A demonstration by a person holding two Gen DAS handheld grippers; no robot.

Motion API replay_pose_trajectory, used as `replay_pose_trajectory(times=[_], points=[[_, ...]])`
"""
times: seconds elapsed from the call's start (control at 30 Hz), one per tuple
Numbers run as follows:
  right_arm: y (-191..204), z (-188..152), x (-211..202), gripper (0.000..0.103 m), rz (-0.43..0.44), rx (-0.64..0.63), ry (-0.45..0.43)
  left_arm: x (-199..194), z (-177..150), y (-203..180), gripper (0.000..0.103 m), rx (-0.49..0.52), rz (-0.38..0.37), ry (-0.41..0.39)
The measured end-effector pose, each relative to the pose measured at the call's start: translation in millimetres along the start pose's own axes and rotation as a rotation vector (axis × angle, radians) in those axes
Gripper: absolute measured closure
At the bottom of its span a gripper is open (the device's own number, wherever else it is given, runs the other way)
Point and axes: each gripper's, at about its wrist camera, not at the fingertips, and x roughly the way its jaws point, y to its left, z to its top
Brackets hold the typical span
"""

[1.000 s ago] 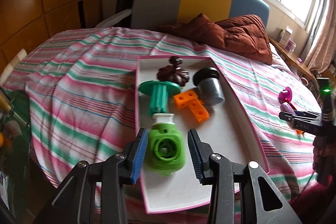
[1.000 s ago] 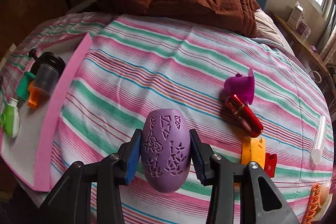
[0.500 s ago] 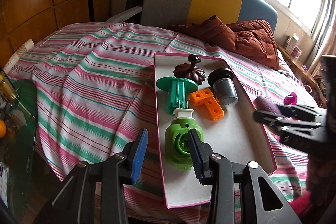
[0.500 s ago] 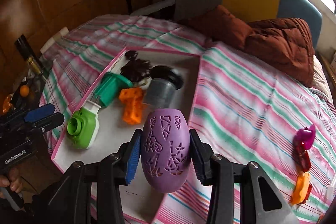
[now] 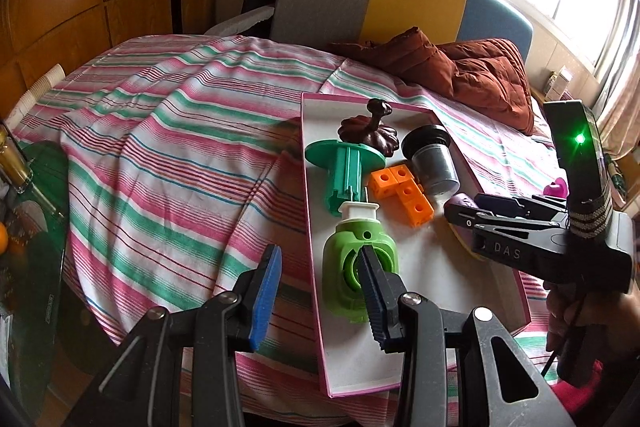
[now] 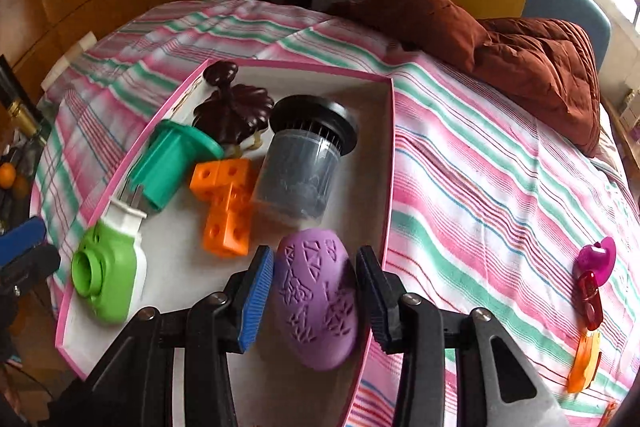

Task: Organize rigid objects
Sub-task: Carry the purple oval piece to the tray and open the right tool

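A pink-rimmed white tray [image 5: 424, 279] [image 6: 384, 163] lies on the striped bed. In it are a green toy camera [image 5: 356, 259] [image 6: 106, 273], a teal spool [image 5: 346, 167] [image 6: 172, 163], orange cubes [image 5: 404, 193] [image 6: 224, 203], a brown ornament [image 5: 370, 133] [image 6: 232, 107] and a grey cup [image 5: 432, 159] [image 6: 304, 163]. My right gripper [image 6: 316, 297] [image 5: 460, 211] stands open around a purple patterned egg [image 6: 316, 295] [image 5: 460, 203] inside the tray; small gaps show at both pads. My left gripper [image 5: 320, 291] is open and empty at the tray's left rim.
A brown quilt [image 6: 516, 39] lies at the head of the bed. On the bedcover right of the tray lie a magenta piece [image 6: 596, 259], a red piece [image 6: 592, 303] and an orange piece [image 6: 584, 363]. A glass table [image 5: 28, 267] stands left of the bed.
My right gripper carried the purple egg from the bedcover over into the tray, and its jaws have widened. My left gripper drew back left off the green camera.
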Motion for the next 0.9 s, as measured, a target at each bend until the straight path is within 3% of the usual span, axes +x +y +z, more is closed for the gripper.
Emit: replay_pose_trajectory(times=[0.23, 0.9], points=[[7.7, -4.7, 1.0, 0.059, -0.042, -0.057, -0.013, -1.6, -0.7, -0.5, 0.063, 0.001, 0.003, -0.005], [0.3, -11.4, -30.6, 0.059, -0.02, 0.025, -0.086, -10.3, -3.3, -8.2, 0.063, 0.03, 0.007, -0.017]])
